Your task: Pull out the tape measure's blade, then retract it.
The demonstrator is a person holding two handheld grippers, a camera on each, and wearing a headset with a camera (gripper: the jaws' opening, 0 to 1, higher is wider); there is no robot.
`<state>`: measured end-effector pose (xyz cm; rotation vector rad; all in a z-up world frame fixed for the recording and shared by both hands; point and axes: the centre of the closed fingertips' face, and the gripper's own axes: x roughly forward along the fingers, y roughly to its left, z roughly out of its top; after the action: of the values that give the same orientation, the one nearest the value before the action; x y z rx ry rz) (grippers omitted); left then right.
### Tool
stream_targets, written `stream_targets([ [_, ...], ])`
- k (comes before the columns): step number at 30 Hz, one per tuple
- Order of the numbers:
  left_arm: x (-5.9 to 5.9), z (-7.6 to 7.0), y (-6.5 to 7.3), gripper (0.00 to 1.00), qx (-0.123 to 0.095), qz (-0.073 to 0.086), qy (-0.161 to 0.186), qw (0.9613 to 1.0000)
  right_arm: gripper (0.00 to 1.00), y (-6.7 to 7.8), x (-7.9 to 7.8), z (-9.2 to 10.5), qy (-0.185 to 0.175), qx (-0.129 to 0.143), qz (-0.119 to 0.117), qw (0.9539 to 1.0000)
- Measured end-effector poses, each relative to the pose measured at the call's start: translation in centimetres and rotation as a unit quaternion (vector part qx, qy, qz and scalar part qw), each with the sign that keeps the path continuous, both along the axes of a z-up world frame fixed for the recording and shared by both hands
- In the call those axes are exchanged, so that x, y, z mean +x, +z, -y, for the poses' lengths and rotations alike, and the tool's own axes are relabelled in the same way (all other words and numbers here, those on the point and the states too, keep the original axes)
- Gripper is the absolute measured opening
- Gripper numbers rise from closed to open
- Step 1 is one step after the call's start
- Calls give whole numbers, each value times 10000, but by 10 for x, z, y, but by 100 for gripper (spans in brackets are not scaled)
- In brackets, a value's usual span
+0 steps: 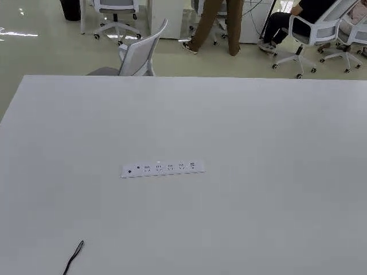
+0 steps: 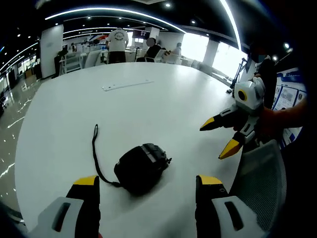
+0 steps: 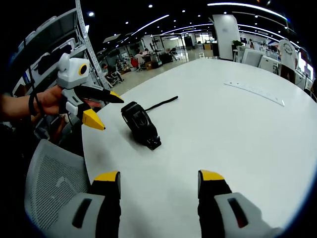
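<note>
The tape measure (image 2: 142,167) lies on the white table (image 1: 241,126), low and centre in the left gripper view, with its strap (image 2: 95,148) trailing toward the upper left. The left gripper (image 2: 147,181) is spread wide and empty just short of the case. The right gripper (image 3: 159,175) is also spread and empty, with the case in the centre left of its view. No blade is out. A small tab at the case's lower-right end in the right gripper view is probably the hook (image 3: 154,144), though it is too small to be sure.

The case sits free on a smooth top near the edge. A pull on the hook without a firm pinch on the case would likely drag it along or off. Catching the strap instead would let the case swing. Letting go of an extended blade could make it whip back.
</note>
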<state>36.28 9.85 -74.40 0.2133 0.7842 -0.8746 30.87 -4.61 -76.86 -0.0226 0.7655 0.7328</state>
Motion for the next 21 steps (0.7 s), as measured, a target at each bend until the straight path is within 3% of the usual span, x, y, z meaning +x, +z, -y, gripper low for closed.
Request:
stream_targets([
  [9, 19, 10, -4, 76, 341, 88, -610, 9975, 60, -2, 22, -13, 389, 18, 110, 9992],
  [14, 23, 18, -4, 76, 349, -21, -887, 9954, 58, -4, 33, -17, 507, 65, 123, 9986],
  [21, 24, 19, -13, 74, 686, -102, -1493, 9864, 56, -10, 44, -33, 826, 38, 127, 9965],
])
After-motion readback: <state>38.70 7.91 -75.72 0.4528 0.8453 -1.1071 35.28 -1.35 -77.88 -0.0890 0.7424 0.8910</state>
